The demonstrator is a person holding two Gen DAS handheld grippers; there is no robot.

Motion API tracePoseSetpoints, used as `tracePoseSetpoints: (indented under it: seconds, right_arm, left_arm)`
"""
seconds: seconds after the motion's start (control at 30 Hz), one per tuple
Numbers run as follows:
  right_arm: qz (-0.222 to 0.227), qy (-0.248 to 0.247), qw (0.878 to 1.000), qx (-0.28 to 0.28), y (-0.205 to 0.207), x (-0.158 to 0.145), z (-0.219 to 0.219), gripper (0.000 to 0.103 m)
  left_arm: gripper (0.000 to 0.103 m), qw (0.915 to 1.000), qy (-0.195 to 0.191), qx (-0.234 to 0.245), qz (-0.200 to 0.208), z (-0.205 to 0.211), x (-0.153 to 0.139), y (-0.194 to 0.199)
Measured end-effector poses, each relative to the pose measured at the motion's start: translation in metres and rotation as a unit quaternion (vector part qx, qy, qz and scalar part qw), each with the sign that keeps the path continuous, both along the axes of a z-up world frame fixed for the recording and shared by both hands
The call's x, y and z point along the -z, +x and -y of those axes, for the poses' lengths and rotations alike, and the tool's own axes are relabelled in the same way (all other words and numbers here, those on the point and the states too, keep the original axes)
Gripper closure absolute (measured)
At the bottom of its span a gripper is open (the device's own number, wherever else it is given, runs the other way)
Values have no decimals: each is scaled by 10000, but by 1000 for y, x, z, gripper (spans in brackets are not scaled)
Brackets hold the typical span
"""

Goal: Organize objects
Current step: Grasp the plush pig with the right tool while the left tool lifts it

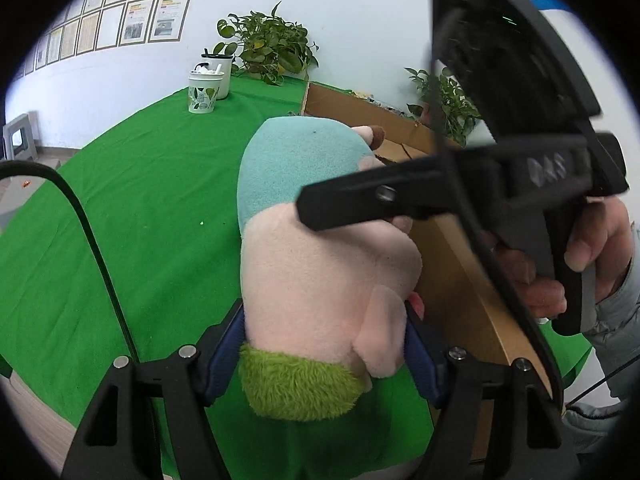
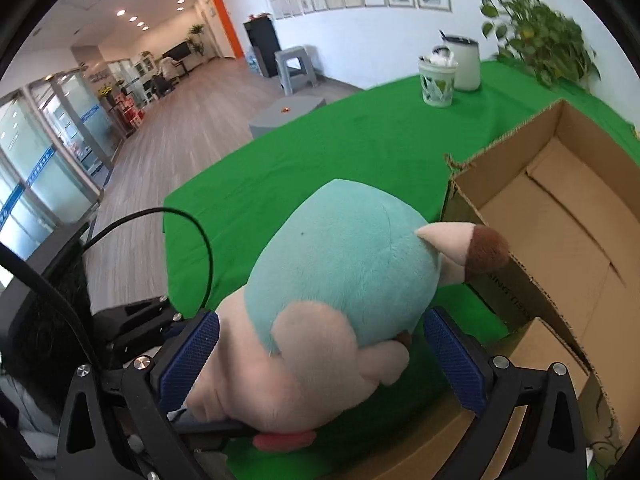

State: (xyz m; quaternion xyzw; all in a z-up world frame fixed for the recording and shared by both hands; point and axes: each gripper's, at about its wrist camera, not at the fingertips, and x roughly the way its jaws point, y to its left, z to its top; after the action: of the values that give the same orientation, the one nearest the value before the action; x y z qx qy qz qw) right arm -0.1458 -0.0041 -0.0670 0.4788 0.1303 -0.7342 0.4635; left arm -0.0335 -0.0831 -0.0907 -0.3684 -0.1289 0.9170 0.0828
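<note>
A plush toy (image 1: 320,264) with a teal back, pink body and green tuft is held above the green table. My left gripper (image 1: 324,356) is shut on its lower pink end, blue pads pressing both sides. My right gripper (image 2: 320,360) sits around the toy (image 2: 344,264) with its pads wide; the left pad touches the plush, the right pad stands apart. It also shows in the left wrist view (image 1: 360,200), reaching across the toy. An open cardboard box (image 2: 560,216) stands just right of the toy.
The green tablecloth (image 1: 140,200) covers the table. Two cups (image 1: 204,92) and a potted plant (image 1: 272,48) stand at the far edge. A second plant (image 1: 448,104) is behind the box (image 1: 360,112). A grey stool (image 2: 296,68) stands on the floor.
</note>
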Motion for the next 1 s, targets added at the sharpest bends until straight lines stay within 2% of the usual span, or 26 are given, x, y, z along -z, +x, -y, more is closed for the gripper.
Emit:
tracePoseSetpoints:
  seconds: [0.1, 0.2, 0.37, 0.5, 0.63, 0.77, 0.9, 1.0]
  right_arm:
    - [433, 116, 9985, 313, -13, 11, 4, 0]
    - [518, 107, 9972, 531, -18, 9, 7, 0]
    - [430, 170, 9961, 754, -13, 13, 12, 0]
    - [310, -157, 9941, 1028, -4, 4, -6, 3]
    - [55, -477, 9880, 1471, 4, -18, -40, 9]
    - [-272, -831, 9780, 1894, 8, -54, -78, 11]
    - [-852, -987, 9650, 2275, 13, -90, -108, 13]
    - [-1028, -1071, 9555, 2551, 11, -107, -127, 13]
  left_arm:
    - [37, 9999, -112, -21, 63, -4, -4, -3]
    - [39, 9995, -305, -38, 103, -11, -8, -6]
    - [41, 9978, -662, 3, -32, -26, -22, -3]
    - [41, 9944, -1016, 144, -248, -43, -44, -3]
    - [41, 9913, -1180, 441, -387, -62, -68, -12]
    - [41, 9839, -1378, 830, -779, -84, -96, -19]
    - [41, 9776, -1418, 1144, -1057, -99, -117, -33]
    - [41, 9736, -1383, 1359, -1203, -107, -125, -45]
